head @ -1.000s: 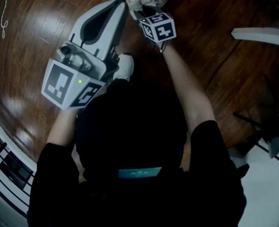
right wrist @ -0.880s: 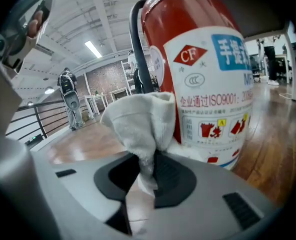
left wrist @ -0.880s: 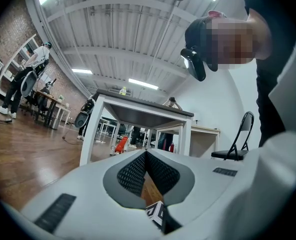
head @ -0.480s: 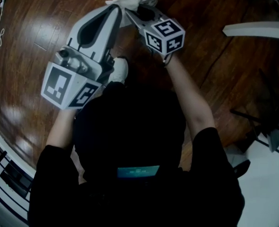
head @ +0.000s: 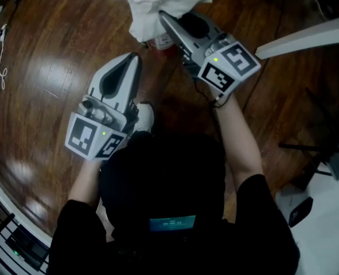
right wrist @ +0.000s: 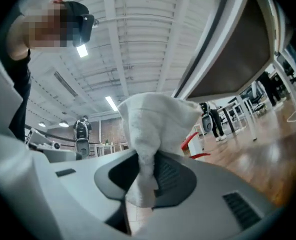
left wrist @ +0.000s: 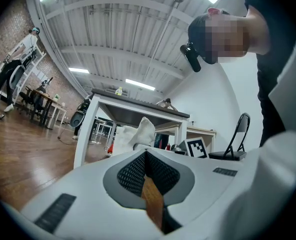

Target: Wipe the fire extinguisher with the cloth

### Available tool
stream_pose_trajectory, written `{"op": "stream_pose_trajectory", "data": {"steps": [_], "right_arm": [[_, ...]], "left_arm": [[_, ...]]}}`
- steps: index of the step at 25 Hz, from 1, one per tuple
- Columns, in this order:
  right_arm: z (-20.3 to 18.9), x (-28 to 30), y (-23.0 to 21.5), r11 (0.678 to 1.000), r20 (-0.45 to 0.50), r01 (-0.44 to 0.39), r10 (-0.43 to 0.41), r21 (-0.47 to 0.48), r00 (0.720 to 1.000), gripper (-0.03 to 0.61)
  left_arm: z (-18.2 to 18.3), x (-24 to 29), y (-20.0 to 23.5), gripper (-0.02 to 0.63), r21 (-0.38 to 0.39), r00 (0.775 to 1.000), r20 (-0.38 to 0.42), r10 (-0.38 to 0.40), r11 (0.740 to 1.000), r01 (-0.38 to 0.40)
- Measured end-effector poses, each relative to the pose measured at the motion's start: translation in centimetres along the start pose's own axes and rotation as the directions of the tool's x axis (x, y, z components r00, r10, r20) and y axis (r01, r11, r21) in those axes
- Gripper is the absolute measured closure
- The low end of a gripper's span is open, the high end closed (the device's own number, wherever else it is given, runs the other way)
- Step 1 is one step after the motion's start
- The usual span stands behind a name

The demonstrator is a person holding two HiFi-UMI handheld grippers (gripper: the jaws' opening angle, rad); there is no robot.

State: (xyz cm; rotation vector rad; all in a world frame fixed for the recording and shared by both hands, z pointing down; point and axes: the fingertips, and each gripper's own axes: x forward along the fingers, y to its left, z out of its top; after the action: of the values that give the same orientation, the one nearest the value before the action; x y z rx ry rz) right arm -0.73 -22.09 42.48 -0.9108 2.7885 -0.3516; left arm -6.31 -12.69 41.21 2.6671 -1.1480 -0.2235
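In the head view, the right gripper [head: 164, 17] is sitting near the top middle of the frame, and its jaws are squeezing a white cloth [head: 158, 7]. The cloth is bunching up over the tips and hanging down between them in the right gripper view [right wrist: 155, 126]. Just under the cloth, a bit of the red fire extinguisher [head: 160, 40] is peeking out. It is standing on the brown wood floor [head: 54, 67] at the top middle, mostly hidden by the cloth, so I cannot tell if the two are touching. The left gripper [head: 136, 57] is pointing up from the middle left, a little below and beside the extinguisher, with its jaws pressed together and nothing in them. A white shoe [head: 145, 118] is showing next to it. A white table edge [head: 307, 38] is crossing the upper right.
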Motion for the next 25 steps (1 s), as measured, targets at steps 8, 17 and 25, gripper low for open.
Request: {"op": "stream_pose_trajectory", "data": {"steps": [8,17,25], "right_arm": [[-0.9,0.2,-7.7,0.982,-0.079,0.182,-0.186,-0.053,0.979,0.483],[-8.6,-3.4,-11.7,0.95,-0.116,0.312,-0.306,0.029,0.945,0.486],[-21.2,-5.3,-14.5,0.923,-0.353,0.376,-0.326,0.082,0.877,0.486]], "left_arm": [[0.0,0.0,0.2,0.615,-0.007,1.0,-0.001,-0.003,1.0,0.003],[-0.2,-0.4,1.1,0.615,-0.014,1.0,-0.004,0.006,1.0,-0.006],[-0.3,-0.3,1.3,0.615,-0.02,1.0,-0.014,0.009,1.0,-0.009]]}}
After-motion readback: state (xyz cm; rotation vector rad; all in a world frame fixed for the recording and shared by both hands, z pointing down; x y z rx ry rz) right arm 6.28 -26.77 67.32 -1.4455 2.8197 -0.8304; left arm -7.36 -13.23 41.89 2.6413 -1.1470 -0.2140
